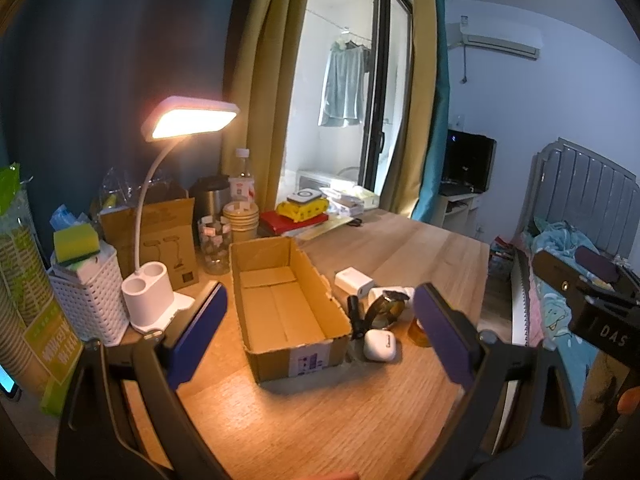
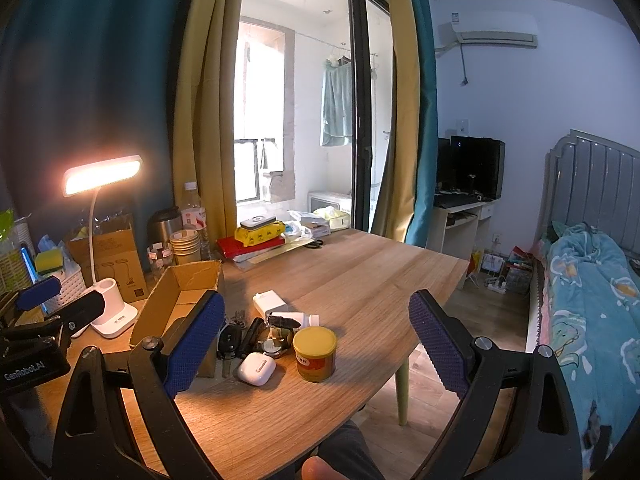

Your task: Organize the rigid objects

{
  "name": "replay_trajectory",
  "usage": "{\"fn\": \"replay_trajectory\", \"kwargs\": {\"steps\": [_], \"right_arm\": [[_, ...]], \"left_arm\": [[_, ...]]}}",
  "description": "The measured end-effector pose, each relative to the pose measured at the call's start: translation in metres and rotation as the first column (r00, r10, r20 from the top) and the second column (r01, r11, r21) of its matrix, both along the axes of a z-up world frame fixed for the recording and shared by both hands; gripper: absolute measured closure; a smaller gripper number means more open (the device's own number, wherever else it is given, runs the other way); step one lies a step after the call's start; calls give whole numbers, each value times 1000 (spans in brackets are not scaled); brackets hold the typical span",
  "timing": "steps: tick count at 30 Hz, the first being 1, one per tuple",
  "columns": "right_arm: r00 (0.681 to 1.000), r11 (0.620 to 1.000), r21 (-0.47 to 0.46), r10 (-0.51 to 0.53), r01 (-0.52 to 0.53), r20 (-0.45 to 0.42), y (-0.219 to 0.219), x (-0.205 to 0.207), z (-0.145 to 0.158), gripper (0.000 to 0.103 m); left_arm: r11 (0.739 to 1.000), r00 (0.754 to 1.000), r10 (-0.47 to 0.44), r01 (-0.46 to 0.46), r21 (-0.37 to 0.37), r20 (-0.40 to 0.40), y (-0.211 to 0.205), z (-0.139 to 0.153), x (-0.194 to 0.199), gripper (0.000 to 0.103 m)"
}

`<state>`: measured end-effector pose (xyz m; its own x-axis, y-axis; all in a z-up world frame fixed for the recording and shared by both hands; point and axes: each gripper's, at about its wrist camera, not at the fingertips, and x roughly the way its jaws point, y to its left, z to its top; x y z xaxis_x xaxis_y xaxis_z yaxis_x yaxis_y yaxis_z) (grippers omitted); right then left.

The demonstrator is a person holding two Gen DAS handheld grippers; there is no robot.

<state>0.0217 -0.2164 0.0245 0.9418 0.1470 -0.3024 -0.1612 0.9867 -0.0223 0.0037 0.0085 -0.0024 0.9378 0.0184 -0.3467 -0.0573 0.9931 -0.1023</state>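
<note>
Beside the cardboard box (image 1: 286,312), on its right, sits the clutter: white earbud case (image 2: 256,368), yellow-lidded jar (image 2: 315,354), white charger (image 2: 270,303), car key (image 2: 229,340), watch (image 2: 275,346). Box holds nothing. My left gripper (image 1: 320,336) hangs over it, jaws spread, unloaded; right gripper (image 2: 316,344) likewise wide, above the clutter.

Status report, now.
Left gripper and right gripper open, empty. Cardboard box empty; yellow-lidded jar, earbud case beside it. Nothing blocking.
</note>
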Motion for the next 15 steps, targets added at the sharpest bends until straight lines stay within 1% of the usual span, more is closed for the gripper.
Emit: {"fn": "replay_trajectory", "kwargs": {"steps": [15], "right_arm": [[1000, 1000, 2, 2, -2, -3, 0, 0, -1, 8]], "left_arm": [[1000, 1000, -3, 3, -5, -3, -1, -1, 0, 8]]}}
